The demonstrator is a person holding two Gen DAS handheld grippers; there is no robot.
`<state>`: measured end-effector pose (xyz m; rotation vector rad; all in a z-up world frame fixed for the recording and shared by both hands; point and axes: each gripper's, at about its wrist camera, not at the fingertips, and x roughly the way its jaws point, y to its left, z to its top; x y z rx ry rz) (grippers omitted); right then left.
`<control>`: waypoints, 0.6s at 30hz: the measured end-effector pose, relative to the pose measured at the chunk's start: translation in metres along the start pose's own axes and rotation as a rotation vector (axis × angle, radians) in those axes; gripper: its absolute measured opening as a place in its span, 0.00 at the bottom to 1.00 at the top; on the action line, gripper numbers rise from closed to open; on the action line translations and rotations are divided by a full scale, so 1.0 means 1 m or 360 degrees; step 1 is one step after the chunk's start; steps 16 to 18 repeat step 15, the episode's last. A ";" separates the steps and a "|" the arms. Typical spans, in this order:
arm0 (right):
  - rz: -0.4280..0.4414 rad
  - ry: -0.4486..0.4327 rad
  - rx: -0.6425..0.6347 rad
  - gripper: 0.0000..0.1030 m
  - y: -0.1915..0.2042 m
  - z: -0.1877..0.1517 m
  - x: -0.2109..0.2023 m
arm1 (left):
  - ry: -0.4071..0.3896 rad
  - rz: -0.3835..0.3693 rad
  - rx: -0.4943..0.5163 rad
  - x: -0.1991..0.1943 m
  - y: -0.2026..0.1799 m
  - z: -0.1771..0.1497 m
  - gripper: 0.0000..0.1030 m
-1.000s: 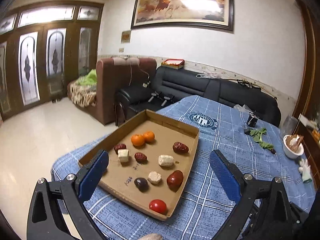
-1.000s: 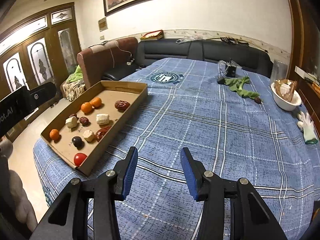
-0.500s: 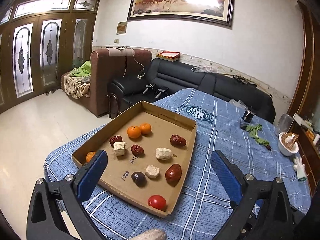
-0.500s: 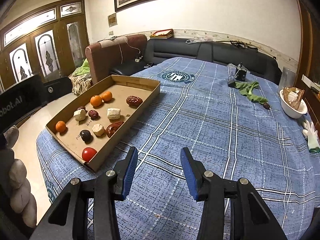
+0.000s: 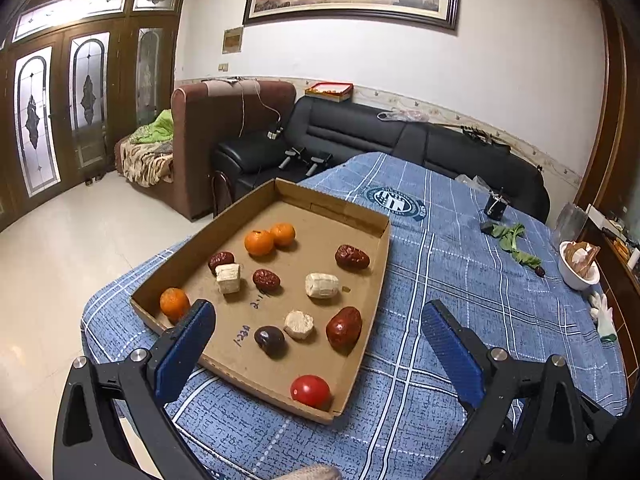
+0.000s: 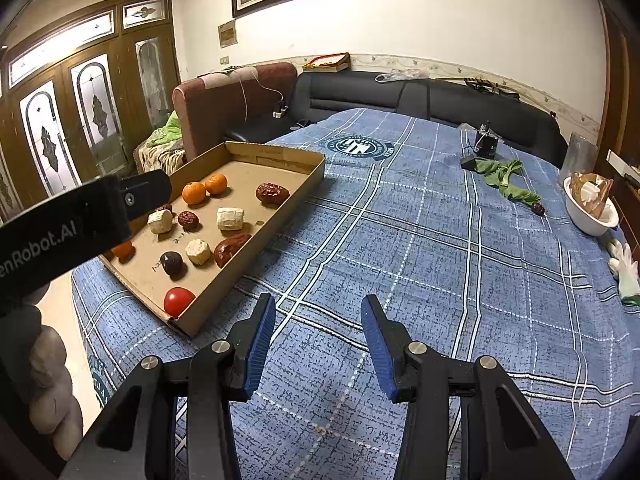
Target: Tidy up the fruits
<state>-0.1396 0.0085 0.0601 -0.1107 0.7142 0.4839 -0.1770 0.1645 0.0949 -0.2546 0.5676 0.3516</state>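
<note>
Left gripper (image 5: pixel 318 338): blue-padded fingers (image 5: pixel 182 350) spread wide, nothing between them, held above the near end of the cardboard tray (image 5: pixel 362 220). Right gripper (image 6: pixel 318 342): fingers (image 6: pixel 260 346) parted with a clear gap, holding nothing, poised over the blue checked cloth (image 6: pixel 440 260) to the right of the tray. Tray: shallow, open-topped, lay at the left end of the cloth; pen marks showed on its floor. Contents, from the tray's near end outward: one tomato (image 5: pixel 310 390) in the near right corner; one dark plum (image 5: pixel 270 340), one pale cut chunk (image 5: pixel 299 324) just beside it and one large red date (image 5: pixel 344 328) in a row further in; one tangerine (image 5: pixel 174 303) against the left wall, partly behind the left gripper's finger; a second pale chunk (image 5: pixel 228 278) touching a date (image 5: pixel 221 259); another date (image 5: pixel 266 279) and a third pale chunk (image 5: pixel 322 285) mid-tray; two tangerines (image 5: pixel 259 242) side by side toward the far end; one date (image 5: pixel 352 257) near the right wall. Well apart from the tray, toward the cloth's far right side: green leafy stems (image 6: pixel 504 178), a small dark fruit (image 6: pixel 538 209), a white bowl (image 6: pixel 590 216) and a white glove (image 6: pixel 626 268). Beyond the tray: a black sofa (image 5: pixel 360 140) and a brown armchair (image 5: pixel 208 136).
</note>
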 end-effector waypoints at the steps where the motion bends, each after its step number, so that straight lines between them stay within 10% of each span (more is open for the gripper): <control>1: 0.0002 0.0002 0.0001 0.48 0.000 0.000 0.000 | 0.0006 -0.0002 -0.0002 0.001 0.000 0.000 1.00; 18: 0.0071 0.0050 0.0021 0.48 0.000 -0.001 0.006 | 0.0060 0.0043 0.0002 0.008 0.001 -0.001 1.00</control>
